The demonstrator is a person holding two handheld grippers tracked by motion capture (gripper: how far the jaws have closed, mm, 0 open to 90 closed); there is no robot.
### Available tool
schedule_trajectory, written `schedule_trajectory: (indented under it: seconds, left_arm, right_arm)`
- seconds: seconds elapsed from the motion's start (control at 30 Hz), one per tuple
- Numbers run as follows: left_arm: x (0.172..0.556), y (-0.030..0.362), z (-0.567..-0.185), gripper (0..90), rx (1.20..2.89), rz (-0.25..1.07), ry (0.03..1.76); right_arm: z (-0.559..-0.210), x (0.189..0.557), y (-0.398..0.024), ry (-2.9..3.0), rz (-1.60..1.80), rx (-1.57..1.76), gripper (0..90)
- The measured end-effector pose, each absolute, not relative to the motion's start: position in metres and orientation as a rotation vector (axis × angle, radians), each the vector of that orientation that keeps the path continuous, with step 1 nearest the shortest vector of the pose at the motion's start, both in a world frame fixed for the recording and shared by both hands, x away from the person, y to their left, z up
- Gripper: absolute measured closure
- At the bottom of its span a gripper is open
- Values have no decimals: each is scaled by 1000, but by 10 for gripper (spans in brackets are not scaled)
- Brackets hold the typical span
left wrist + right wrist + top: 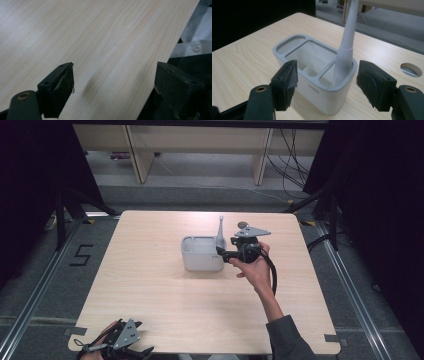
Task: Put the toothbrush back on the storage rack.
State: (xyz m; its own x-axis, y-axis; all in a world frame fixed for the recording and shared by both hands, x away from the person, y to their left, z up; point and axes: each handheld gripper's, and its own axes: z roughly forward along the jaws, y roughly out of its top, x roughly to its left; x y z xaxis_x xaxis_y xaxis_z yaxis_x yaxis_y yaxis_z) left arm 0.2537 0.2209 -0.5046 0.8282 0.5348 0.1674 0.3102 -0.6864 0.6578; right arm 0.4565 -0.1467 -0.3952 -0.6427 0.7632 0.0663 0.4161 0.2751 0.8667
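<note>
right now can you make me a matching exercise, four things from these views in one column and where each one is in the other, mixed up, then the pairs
Things
1. left gripper
2. right gripper
3. white brush handle
4. grey and white caddy

Places
A. standing in an end compartment of the caddy
B. near the middle of the table, toward its far side
C. at the table's near edge, open over bare wood
D. just beside the caddy, open, with nothing between its jaws

Pairs: 1-C, 2-D, 3-A, 4-B
</note>
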Motion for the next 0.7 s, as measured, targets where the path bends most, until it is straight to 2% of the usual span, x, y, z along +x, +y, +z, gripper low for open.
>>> schedule_trajectory:
  seconds: [0.7]
  left_arm:
    - [253, 221, -504, 158, 2362, 463, 611]
  right_arm:
    - [-401, 449, -150, 2193, 1308, 1057, 324]
